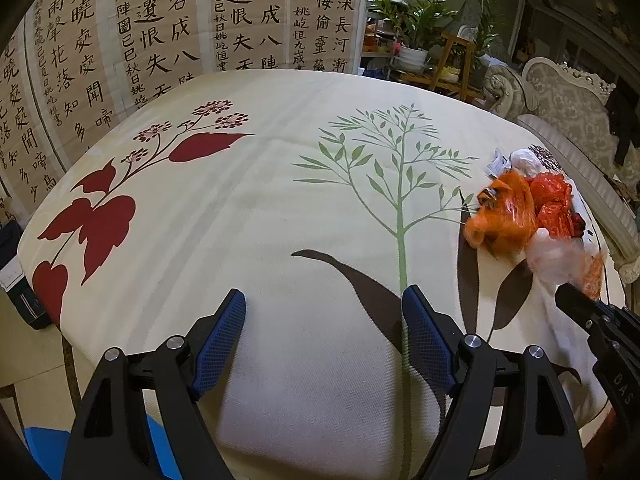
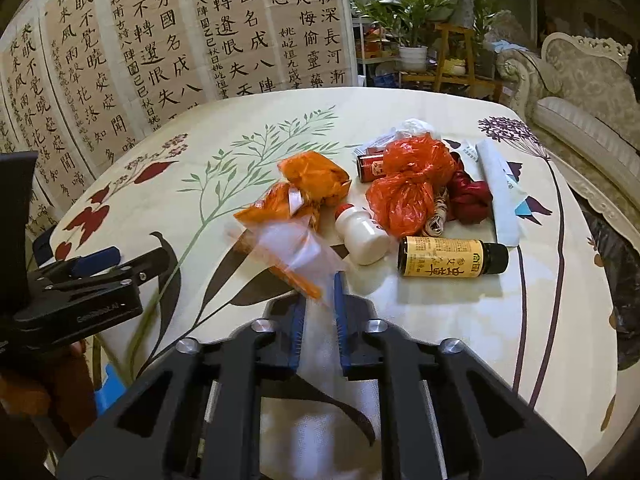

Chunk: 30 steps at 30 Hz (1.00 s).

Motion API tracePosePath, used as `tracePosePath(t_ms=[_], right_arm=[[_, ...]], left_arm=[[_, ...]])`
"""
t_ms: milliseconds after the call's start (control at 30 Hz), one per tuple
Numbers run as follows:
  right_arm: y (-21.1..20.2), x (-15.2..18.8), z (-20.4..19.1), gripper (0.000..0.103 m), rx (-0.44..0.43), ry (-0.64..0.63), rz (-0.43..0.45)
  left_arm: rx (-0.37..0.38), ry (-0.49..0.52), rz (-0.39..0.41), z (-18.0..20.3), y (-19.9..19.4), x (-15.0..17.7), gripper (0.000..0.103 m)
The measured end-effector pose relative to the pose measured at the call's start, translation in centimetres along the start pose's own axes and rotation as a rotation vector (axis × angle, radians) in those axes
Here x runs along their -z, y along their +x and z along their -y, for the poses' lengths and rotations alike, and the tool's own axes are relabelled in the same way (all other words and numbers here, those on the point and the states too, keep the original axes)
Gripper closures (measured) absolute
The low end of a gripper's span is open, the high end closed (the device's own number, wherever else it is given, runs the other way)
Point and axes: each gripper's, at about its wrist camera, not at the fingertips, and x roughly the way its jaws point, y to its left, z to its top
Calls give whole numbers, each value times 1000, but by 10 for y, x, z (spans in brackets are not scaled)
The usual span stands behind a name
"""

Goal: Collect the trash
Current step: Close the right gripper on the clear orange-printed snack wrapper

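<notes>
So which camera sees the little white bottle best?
The right wrist view: the white bottle lies in plain sight beside the orange-red bags. In the left wrist view, the bag pile hides it.

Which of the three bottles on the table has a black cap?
The brown bottle with the yellow label, lying on its side nearest the right gripper. The white bottle has a red cap; the small red bottle sits farther back.

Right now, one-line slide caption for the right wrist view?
Right gripper pinches a clear plastic bag beside orange bags, bottles and wrappers on the floral tablecloth.
</notes>
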Motion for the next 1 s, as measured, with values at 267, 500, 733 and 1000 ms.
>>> tracePosePath(t_ms=[267, 500, 733, 1000], right_arm=[[-21, 3, 6, 103, -2, 18, 54], [-21, 2, 18, 85, -48, 80, 22], [-10, -5, 18, 53, -56, 128, 15], [13, -14, 2, 52, -8, 146, -22]], left_arm=[[10, 32, 13, 16, -7, 1, 25], [22, 64, 35, 31, -12, -3, 25], [2, 55, 39, 25, -11, -7, 25], [-25, 8, 36, -1, -2, -12, 25]])
